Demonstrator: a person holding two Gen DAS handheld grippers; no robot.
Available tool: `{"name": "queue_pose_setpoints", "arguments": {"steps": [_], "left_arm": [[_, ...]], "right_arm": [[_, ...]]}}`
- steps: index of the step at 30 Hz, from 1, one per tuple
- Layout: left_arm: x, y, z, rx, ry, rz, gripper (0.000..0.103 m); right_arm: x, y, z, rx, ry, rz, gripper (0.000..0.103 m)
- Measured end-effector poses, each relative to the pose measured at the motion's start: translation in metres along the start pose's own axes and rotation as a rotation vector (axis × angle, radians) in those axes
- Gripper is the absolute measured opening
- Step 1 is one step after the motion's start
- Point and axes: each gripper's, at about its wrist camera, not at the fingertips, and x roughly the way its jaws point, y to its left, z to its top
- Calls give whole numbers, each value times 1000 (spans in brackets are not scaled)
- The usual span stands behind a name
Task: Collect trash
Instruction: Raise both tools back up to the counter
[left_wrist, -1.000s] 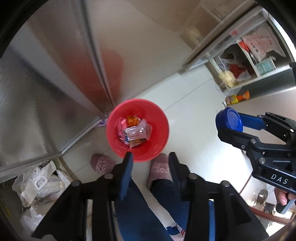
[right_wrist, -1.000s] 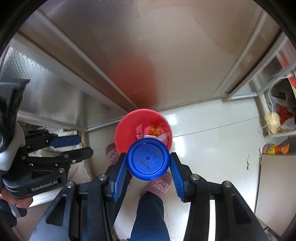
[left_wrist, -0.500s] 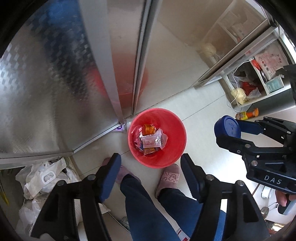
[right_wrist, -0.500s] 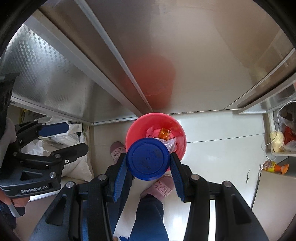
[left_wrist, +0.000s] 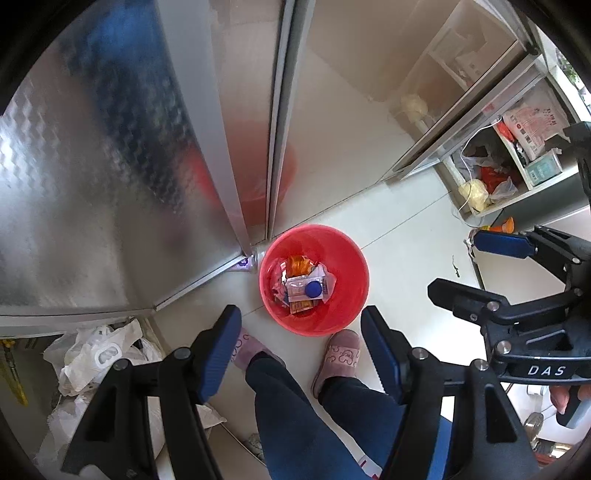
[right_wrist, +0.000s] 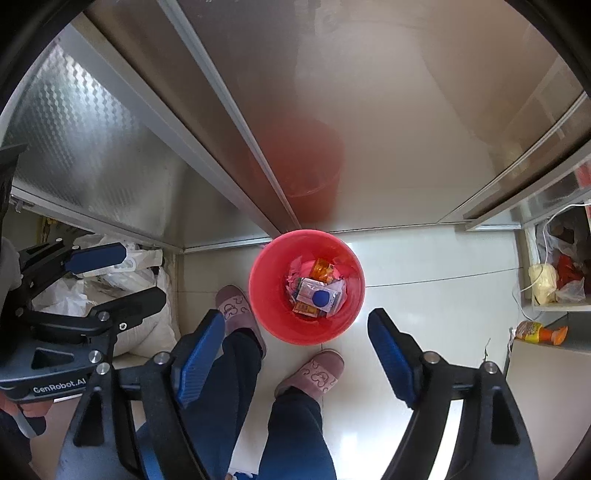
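While your right gripper (right_wrist: 295, 347) jaws spread wider, empty, blue lid (right_wrist: 321, 298) lies in red bin (right_wrist: 266, 314) on wrappers; left gripper (left_wrist: 301, 345) spread, empty. Lower wrappers hidden.

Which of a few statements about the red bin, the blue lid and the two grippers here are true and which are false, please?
1. The blue lid lies inside the red bin. True.
2. The right gripper is clamped on the lid. False: nothing is between its fingers, and its jaws are opening.
3. The bin stands on the floor beside the person's slippers. True.
4. The bin holds nothing but the lid. False: wrappers lie under and around it.
5. The left gripper carries a wrapper. False: it is open and empty.
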Motion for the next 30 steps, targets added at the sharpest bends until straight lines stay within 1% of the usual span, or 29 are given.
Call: {"name": "queue_pose_setpoints", "arguments": {"steps": [3, 5, 8, 11, 17, 19, 21, 24, 28, 30], "left_arm": [[-21, -6, 5, -2, 2, 5, 66], [-43, -10, 8, 3, -18, -7, 66], [-78, -18, 13, 8, -46, -3, 66], [-112, -22, 17, -15, -76, 19, 66], [-182, -27, 24, -47, -170, 10, 66], [-200, -27, 26, -57, -190, 4, 66], [-216, -27, 30, -57, -209, 18, 67], [-238, -27, 34, -55, -244, 61, 72], [-264, -18, 37, -98, -289, 89, 73], [-277, -14, 38, -116, -313, 117, 75]], "right_arm": [[-17, 2, 2, 14, -12, -7, 78], [-36, 4, 4, 13, -29, -12, 78], [-72, 10, 7, 7, -66, -23, 78], [-109, 15, 12, -9, -79, -73, 78], [-179, 30, 22, -52, -155, -94, 78], [-198, 37, 27, -76, -185, -108, 79], [-216, 43, 32, -97, -216, -116, 80], [-239, 54, 39, -124, -263, -113, 81], [-259, 68, 50, -172, -314, -92, 81], [-265, 76, 58, -199, -341, -80, 81]]}}
